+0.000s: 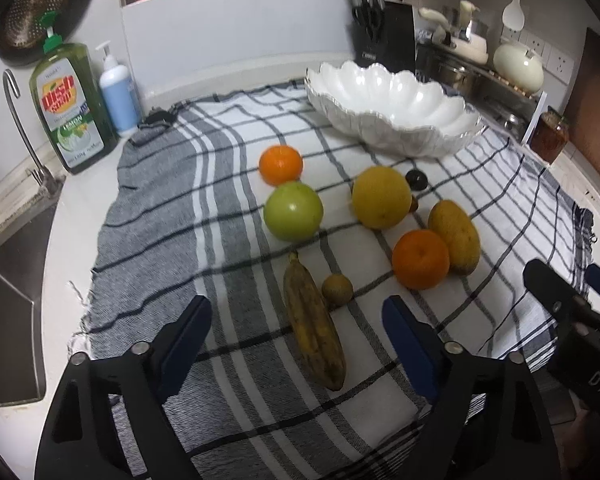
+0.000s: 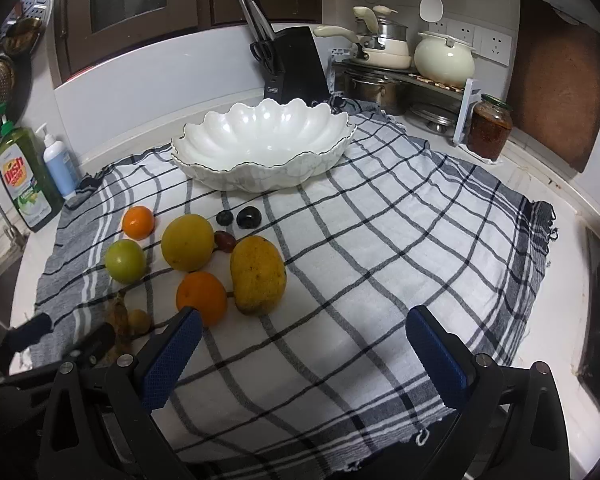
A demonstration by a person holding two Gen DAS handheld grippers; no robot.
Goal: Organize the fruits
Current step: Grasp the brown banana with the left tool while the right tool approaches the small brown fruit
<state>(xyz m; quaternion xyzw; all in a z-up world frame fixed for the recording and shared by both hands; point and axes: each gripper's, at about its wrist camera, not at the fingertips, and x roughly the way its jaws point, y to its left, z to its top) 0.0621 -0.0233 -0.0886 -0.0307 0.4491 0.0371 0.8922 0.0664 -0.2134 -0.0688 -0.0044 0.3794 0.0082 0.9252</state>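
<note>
While nothing is yet in the bowl [image 2: 260,148], I judge I am at the very start, choosing a first fruit. My left gripper [image 1: 296,344] is spread wide and empty, hovering with the banana [image 1: 314,324] lying lengthwise between its fingers, on the near side of the cloth [image 2: 380,240], well short of the bowl. My right gripper [image 2: 300,352] is likewise spread and empty, over bare cloth nearer me than the bowl.

Just beside the banana's far end sits a small brown fruit [image 1: 337,289]. Beyond it, closer to the bowl, an orange [image 2: 201,298] touches the mango [image 2: 258,276]. Further on lie the green apple [image 1: 293,211] and a large yellow fruit [image 2: 187,243], then a second orange [image 2: 139,222] and two small dark fruits [image 2: 248,217], nearest the bowl.

Next, I reckon, the left drops over the banana and closes across its width; it looks soft and spotted, so a gentle squeeze. Then it must carry the banana over the other fruit to the bowl.
</note>
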